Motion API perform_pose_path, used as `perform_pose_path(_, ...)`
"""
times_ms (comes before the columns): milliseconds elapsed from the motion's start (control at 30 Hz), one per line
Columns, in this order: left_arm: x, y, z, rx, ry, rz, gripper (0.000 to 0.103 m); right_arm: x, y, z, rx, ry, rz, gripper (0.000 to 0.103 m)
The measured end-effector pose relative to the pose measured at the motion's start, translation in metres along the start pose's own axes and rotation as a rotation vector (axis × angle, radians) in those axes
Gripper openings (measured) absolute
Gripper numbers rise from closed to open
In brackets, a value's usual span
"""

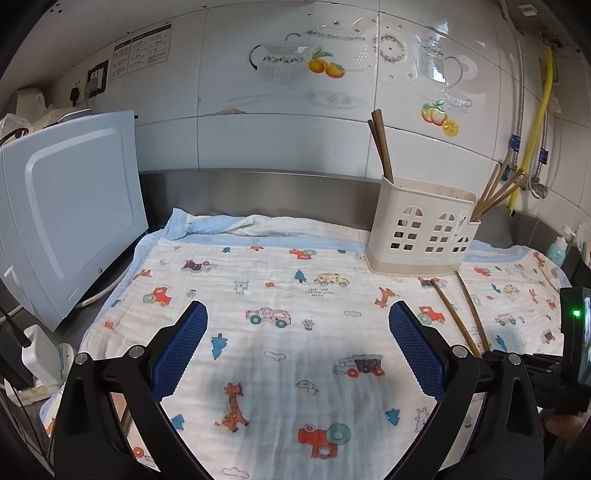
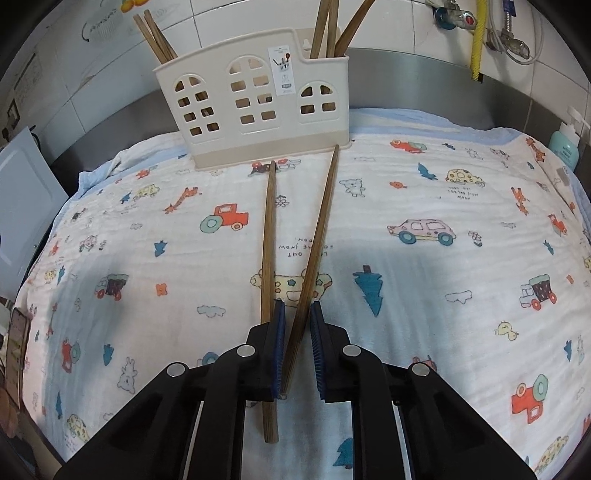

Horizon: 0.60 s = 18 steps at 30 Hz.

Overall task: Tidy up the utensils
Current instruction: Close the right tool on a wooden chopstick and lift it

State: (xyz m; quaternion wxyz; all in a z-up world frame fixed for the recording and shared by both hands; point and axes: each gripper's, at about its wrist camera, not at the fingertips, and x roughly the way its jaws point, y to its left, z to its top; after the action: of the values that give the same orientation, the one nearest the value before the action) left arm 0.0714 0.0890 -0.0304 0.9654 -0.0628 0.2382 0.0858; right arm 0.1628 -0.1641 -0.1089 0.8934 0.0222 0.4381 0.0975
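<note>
At the bottom of the right wrist view, the right gripper point(image 2: 297, 347) with its blue pads is nearly pressed together around one long brown wooden chopstick point(image 2: 314, 254). The pads look very close to the stick, but I cannot tell if they squeeze it yet. A second brown wooden chopstick point(image 2: 267, 254) lies just beside it on the left, outside the pads, with its near end under the black finger.

At the bottom of the left wrist view, the left gripper point(image 1: 297, 343) has its blue pads spread wide and holds nothing. It hangs over the white cloth with cartoon cars and giraffes point(image 1: 258, 288).

Farther up, both sticks lie flat on the cloth and point toward the cream plastic holder with little window holes point(image 2: 255, 107). Their far tips reach almost to its base. Other brown sticks already stand in the holder, some at its left end point(image 2: 153, 35) and some at its right end point(image 2: 332, 29).

I think the step now is picking up one stick. Next, the gripper should close firmly, lift the stick, tip it up, and drop it into a slot. It could catch the second stick, so go slowly.
</note>
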Motion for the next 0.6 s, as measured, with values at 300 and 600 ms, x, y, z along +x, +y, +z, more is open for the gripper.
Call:
perform_pose_path(300, 0.0, -0.003, -0.003, 0.002, 0.012, -0.003, 0.098, 0.002, 0.005, 0.0, -0.019, -0.006, -0.046, 0.009)
perform_pose_path(600, -0.004, -0.017, -0.008, 0.022, 0.026, -0.017, 0.098, -0.011, -0.004, -0.004, -0.021, -0.034, -0.045, 0.007)
